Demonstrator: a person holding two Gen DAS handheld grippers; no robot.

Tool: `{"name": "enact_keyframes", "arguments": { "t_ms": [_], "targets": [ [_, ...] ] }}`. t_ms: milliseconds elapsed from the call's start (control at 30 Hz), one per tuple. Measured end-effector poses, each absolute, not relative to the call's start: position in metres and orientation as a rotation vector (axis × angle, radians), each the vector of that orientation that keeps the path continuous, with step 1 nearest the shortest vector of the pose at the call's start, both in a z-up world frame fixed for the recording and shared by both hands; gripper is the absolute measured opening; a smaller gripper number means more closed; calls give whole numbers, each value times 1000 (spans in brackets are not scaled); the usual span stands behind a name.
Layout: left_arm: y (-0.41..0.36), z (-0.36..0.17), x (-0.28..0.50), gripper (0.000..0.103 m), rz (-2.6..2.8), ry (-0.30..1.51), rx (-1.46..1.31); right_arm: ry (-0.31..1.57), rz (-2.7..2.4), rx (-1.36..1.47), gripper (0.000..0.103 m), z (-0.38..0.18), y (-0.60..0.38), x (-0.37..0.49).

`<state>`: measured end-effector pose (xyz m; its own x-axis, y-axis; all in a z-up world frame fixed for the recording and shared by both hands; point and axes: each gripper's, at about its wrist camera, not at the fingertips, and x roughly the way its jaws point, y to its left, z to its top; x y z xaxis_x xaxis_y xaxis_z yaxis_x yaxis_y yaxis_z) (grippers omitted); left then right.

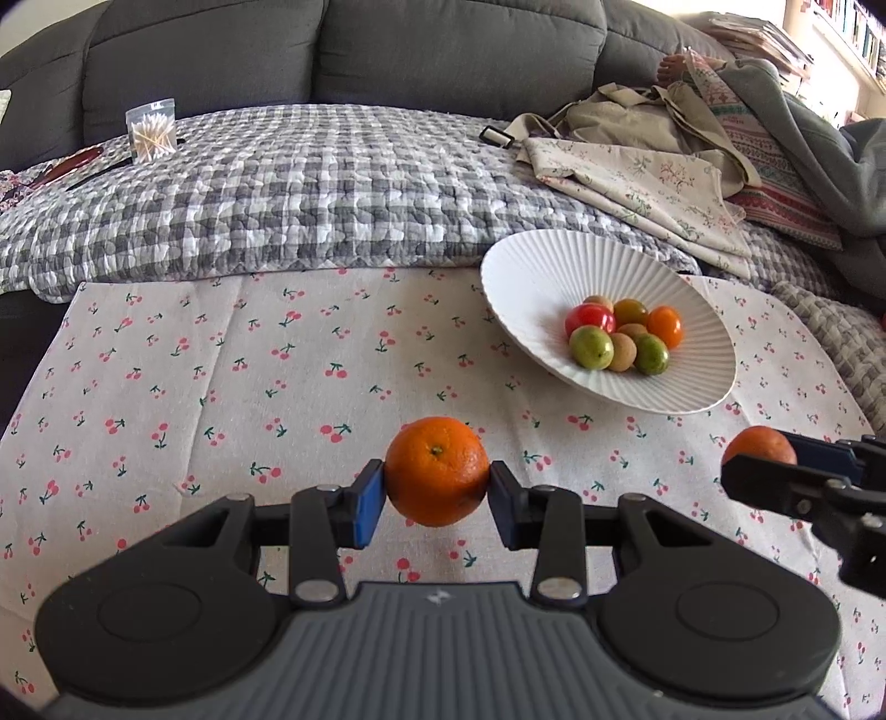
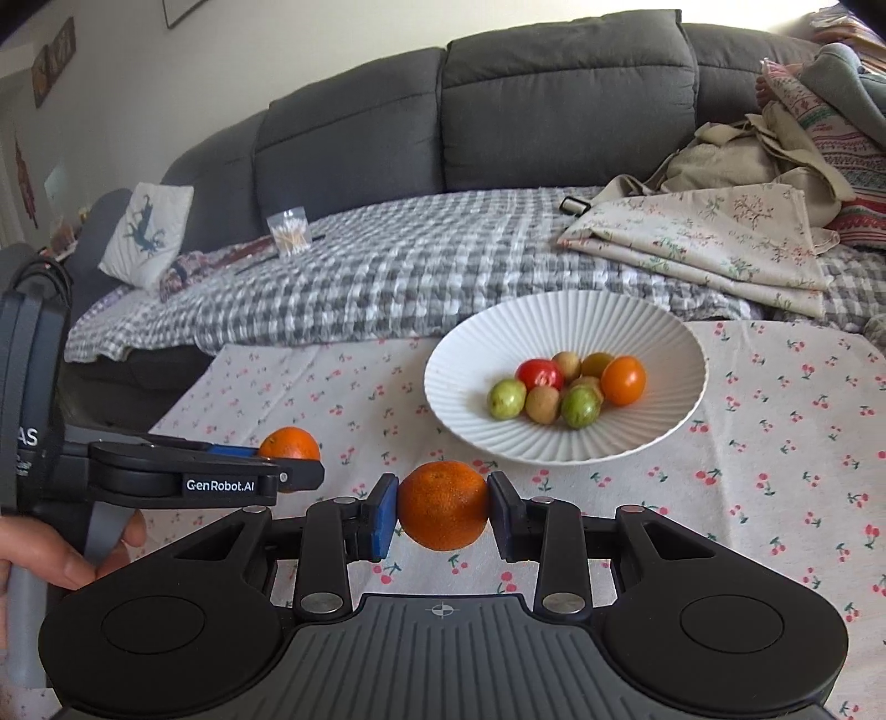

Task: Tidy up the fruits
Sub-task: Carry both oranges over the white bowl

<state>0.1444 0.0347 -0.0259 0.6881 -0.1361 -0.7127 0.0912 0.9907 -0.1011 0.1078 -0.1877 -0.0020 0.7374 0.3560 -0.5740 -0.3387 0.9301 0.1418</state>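
Left gripper [image 1: 437, 487] clamped on an orange [image 1: 436, 471], blue pads pressed against both sides, fruit lifted just above the cherry-print cloth [image 1: 221, 387] on the tabletop. Right gripper [image 2: 443, 509] likewise closed around a second orange [image 2: 443, 505], held off the cloth, near the front rim of the white ribbed bowl [image 2: 554, 327].

Only in the left wrist view: the right gripper entering from the right edge, its orange half hidden behind black fingers; stacked books at far right. Only in the right wrist view: the left gripper seen side-on at the left, a bare hand [image 2: 55, 554] wrapped around its handle, a white cushion [image 2: 147, 232] at the far left of the sofa, framed pictures on the wall.

Inside the bowl, a cluster of small fruits [image 2: 567, 387]: red, orange, green and tan, touching one another. Bowl far right of the left gripper, directly beyond the right one.

Beyond the tabletop, a grey checked quilt [image 1: 304, 188] over a dark grey sofa [image 1: 332, 50], a bag of cotton swabs [image 1: 152, 130] at far left, folded floral fabric [image 1: 637, 188] and a heap of clothes at far right.
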Motion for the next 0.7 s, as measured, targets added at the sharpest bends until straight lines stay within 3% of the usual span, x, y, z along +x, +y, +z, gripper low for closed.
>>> {"name": "enact_keyframes", "arguments": {
  "t_ms": [700],
  "targets": [
    [26,-11,152,38,-159,691,-82,570,286,85,34,20,-232,108]
  ]
}}
